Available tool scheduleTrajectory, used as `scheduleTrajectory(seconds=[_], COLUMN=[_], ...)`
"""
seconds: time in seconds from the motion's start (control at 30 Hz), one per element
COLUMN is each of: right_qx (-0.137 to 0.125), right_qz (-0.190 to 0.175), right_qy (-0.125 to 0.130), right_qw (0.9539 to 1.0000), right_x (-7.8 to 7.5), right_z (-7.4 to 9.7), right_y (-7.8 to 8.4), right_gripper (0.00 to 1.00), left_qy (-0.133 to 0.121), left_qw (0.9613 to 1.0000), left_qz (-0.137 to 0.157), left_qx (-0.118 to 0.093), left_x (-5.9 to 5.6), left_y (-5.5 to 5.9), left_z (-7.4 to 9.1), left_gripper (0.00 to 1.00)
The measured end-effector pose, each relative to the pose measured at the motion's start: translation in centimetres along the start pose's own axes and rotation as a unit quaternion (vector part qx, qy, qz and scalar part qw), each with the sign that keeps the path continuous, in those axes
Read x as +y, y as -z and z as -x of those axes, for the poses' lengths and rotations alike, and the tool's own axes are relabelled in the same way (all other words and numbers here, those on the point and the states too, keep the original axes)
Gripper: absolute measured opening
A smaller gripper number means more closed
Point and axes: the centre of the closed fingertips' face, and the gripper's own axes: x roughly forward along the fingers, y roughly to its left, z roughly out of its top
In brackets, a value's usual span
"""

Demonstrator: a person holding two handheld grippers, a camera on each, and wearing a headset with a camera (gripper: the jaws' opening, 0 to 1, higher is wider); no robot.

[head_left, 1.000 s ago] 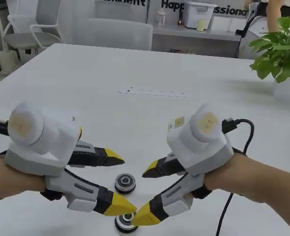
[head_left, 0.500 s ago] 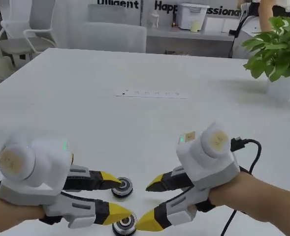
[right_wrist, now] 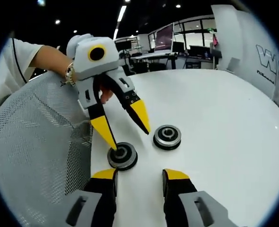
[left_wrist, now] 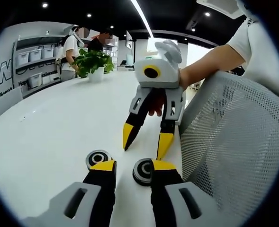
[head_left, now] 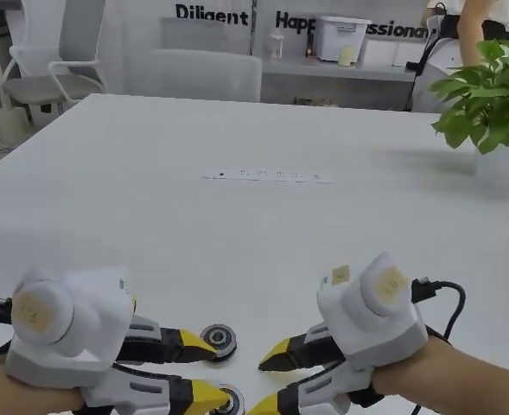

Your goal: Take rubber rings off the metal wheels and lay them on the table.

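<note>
White table point(head_left: 237, 225); two round black-rimmed wheels point(head_left: 219, 339); left gripper point(head_left: 219, 372), right gripper point(head_left: 256, 387) jaws wide.

two wheels point(head_left: 219, 339) crowd the near edge; beyond, open worktop point(head_left: 237, 242) up to a power strip point(head_left: 269, 175) and a plant point(head_left: 487, 95).

On a table point(head_left: 237, 233), close to its near edge, lie two wheels, the far wheel point(head_left: 219, 340) just behind the near wheel point(head_left: 228, 401). The left gripper point(head_left: 215, 372) reaches in from the left and the right gripper point(head_left: 263, 385) from the right, tips facing each other across the wheels. The left gripper has one tip beside each wheel. A power strip point(head_left: 269, 176) lies farther back, mid-table. A plant point(head_left: 487, 99) stands at the far right, and a chair point(head_left: 204, 76) sits behind the far edge.
</note>
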Motion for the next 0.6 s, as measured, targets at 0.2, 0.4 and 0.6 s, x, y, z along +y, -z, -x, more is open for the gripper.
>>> scheduleTrajectory(seconds=[0.2,0.4,0.6], right_qx=[0.005,-0.001,-0.004], right_qz=[0.02,0.031,0.037], right_qy=[-0.021,-0.028,-0.029], right_qw=[0.9996,0.9991,0.9989], right_x=[1.2,1.5,1.5], right_z=[-0.3,-0.4,-0.4], right_y=[-0.1,-0.4,-0.5], right_gripper=[0.33,0.31,0.27], left_qy=[0.024,0.042,0.039], left_qw=[0.9996,0.9986,0.997], left_qz=[-0.012,-0.03,-0.062], left_qx=[0.002,0.012,0.024], left_x=[-1.1,-2.0,-1.8], left_y=[0.0,0.5,0.8], left_z=[-0.2,-0.4,-0.7], left_gripper=[0.21,0.18,0.13])
